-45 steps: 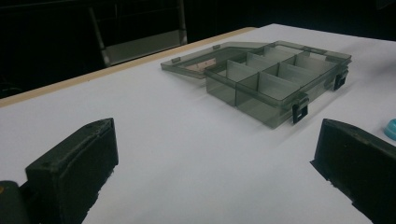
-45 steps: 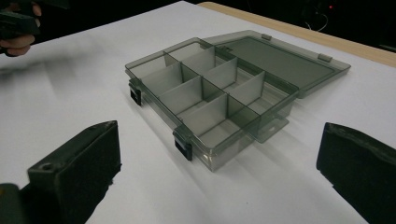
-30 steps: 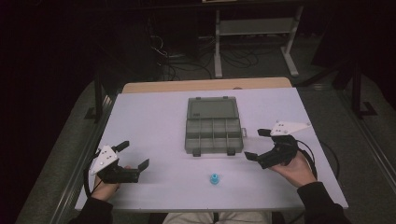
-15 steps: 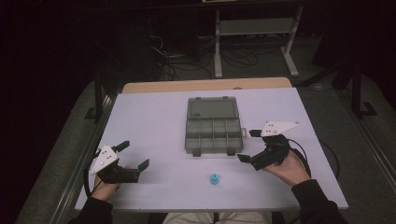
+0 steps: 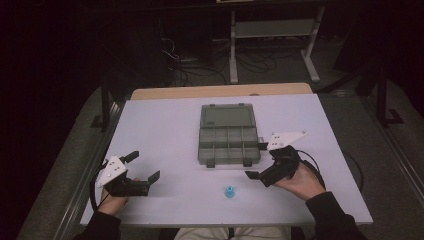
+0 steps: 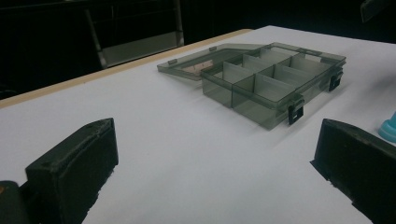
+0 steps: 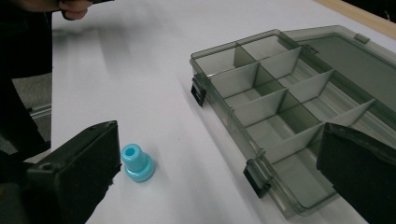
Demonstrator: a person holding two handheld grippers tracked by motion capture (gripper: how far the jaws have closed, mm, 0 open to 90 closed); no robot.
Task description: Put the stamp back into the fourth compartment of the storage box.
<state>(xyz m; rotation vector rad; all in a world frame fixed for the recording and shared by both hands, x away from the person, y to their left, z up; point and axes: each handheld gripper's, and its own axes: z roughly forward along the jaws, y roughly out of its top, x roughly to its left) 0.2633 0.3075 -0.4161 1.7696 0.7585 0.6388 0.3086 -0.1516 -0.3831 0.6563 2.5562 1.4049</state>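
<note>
My left gripper (image 5: pixel 141 168) sits low over the near left part of the table (image 5: pixel 165 130), held in my left hand (image 5: pixel 116 200), its jaws spread wide with nothing between them; in the left gripper view the two black jaws stand far apart over bare white surface. My right gripper (image 5: pixel 257 162) is at the near right, held in my right hand (image 5: pixel 300 182), jaws likewise released and empty, pointing left toward the table's middle. Between the two grippers, near the front edge, a small blue piece (image 5: pixel 229 191) stands upright on the table, apart from both grippers; in the right gripper view the blue piece (image 7: pixel 137 163) appears just beside my left-hand jaw, wide base down, with a hole in its narrower top, and I cannot tell whether the jaw touches it. In the left gripper view only its edge (image 6: pixel 388 128) shows at the right border. Beyond it, at the table's centre, lies a translucent grey box (image 5: pixel 228 144), open, with its lid (image 5: pixel 228 116) laid flat on the far side. The box (image 7: pixel 275 107) is split by dividers into compartments in two rows, and those visible hold nothing. Two dark latches (image 7: pixel 198 91) hang on its near wall. Past the table's far wooden edge the floor is dark, with cables (image 5: pixel 185 60) and a grey metal frame (image 5: pixel 272 35).
</note>
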